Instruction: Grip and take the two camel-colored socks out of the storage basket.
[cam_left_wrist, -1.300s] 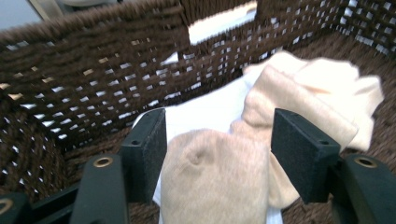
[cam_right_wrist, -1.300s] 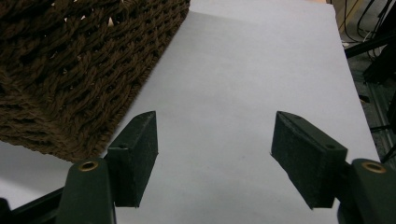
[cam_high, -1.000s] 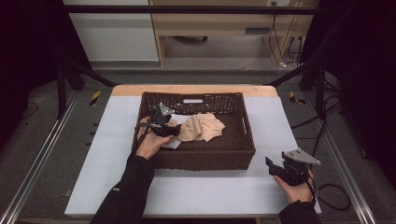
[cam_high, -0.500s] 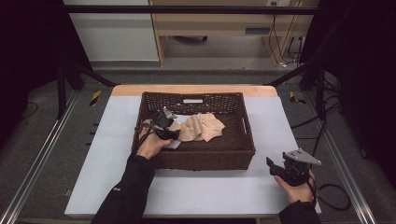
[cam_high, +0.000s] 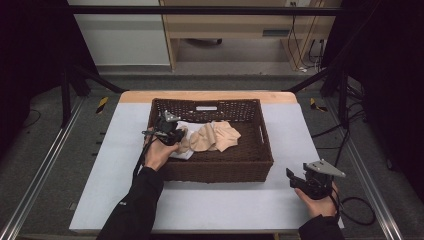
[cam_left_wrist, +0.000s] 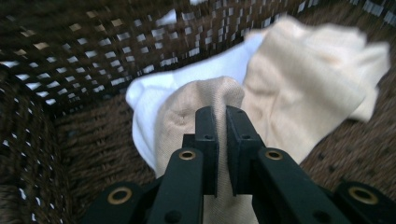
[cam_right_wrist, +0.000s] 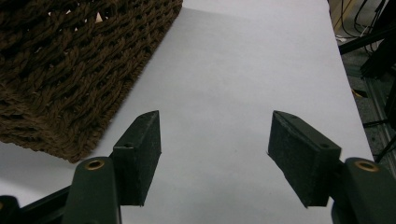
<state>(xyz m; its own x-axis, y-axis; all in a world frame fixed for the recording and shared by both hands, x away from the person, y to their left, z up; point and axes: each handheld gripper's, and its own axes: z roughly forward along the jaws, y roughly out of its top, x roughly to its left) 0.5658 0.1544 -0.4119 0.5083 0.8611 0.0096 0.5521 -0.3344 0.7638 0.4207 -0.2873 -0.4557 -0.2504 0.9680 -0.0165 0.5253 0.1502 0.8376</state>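
Fingers of the left gripper (cam_left_wrist: 218, 122), having just closed, pinch a raised fold of the beige cloth (cam_left_wrist: 299, 93) inside the wicker basket (cam_high: 260, 160), its bulk trailing ahead and rightward over a white cloth (cam_left_wrist: 154, 91), while the right gripper (cam_right_wrist: 215, 154), spread, waits well apart.

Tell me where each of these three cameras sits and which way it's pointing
High view: above the person's side, facing forward and down on the table; forearms, both hands and both grippers show.
Left gripper view: rides the left gripper, looking into the basket; its jaws have just closed on the beige cloth.
Right gripper view: rides the right gripper, looking across the table beside the basket; jaws apart.
Shared: the high view and the left gripper view both show the beige cloth over a white cloth.
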